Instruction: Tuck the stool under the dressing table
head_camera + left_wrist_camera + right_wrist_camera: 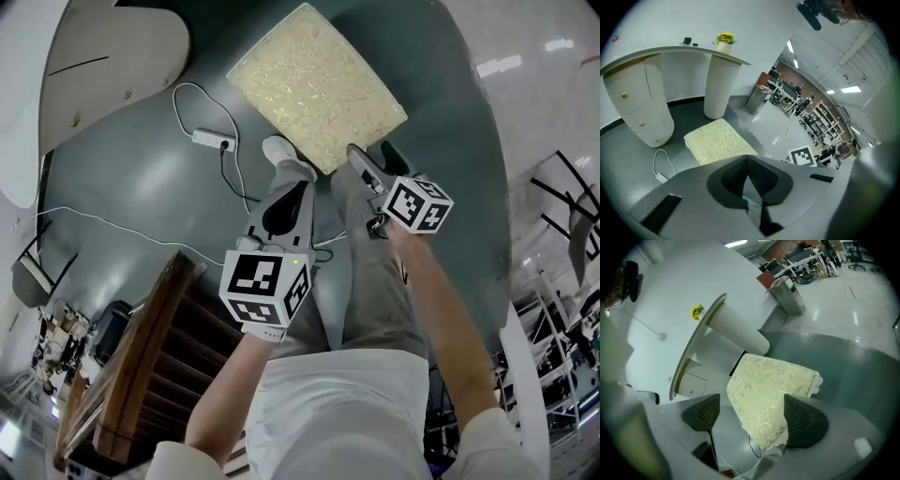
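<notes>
The stool point(317, 86) has a cream, leaf-patterned cushion and stands on the grey floor out from the white dressing table point(112, 47). My left gripper point(281, 202) hangs shut and empty, short of the stool's near edge; its pads meet in the left gripper view point(748, 161), with the stool point(719, 143) beyond. My right gripper point(368, 172) is close to the stool's near right corner. In the right gripper view it point(754, 416) is open, and the cushion's corner point(768, 390) shows between the pads point(802, 420), apart from the left one. The table's fluted pedestal point(719, 84) and drawer unit point(640, 103) stand behind.
A power strip with a white cable point(211, 141) lies on the floor left of the stool. The person's legs and shoes point(281, 150) are under the grippers. A dark wooden piece of furniture point(141, 375) stands at lower left. A flower pot point(724, 41) sits on the tabletop.
</notes>
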`<state>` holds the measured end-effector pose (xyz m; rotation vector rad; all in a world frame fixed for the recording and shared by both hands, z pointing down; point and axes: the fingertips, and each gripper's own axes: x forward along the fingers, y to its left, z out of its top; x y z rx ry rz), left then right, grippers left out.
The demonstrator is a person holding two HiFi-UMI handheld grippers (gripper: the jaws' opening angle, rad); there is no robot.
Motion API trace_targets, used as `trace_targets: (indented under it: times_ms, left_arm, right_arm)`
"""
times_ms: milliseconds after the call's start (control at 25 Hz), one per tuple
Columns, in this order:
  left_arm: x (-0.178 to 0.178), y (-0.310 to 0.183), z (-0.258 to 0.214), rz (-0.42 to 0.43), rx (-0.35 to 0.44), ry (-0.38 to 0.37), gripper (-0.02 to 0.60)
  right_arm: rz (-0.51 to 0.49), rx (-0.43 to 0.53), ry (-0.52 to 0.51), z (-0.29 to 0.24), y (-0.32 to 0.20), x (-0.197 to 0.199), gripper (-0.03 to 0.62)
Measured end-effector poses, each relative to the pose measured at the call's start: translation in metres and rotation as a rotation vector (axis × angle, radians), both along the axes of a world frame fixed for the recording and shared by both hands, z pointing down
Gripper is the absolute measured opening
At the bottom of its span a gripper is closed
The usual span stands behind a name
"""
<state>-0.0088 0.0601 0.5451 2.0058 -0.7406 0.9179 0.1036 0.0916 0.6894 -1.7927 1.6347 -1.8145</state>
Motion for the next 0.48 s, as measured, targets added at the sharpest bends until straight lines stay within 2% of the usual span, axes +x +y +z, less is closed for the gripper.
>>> trace_targets:
  times_ms: [240,400,480]
  left_arm:
    - [0.005,0.005,0.015,0.008,-0.026,-0.005,0.009]
    - [0.006,0.009,0.022,0.017,-0.044,-0.002,0.009]
    - [0.005,0.009,0.026,0.017,-0.050,-0.002,0.009]
  right_arm:
    - [0.008,-0.076,-0.040,0.037,0.011,-0.004,0.459]
    - [0.095,-0.097,-0.148,0.057,0.013,-0.008,0.520]
    - [0.111,-0.119,-0.166,0.068,0.015,-0.010,0.538]
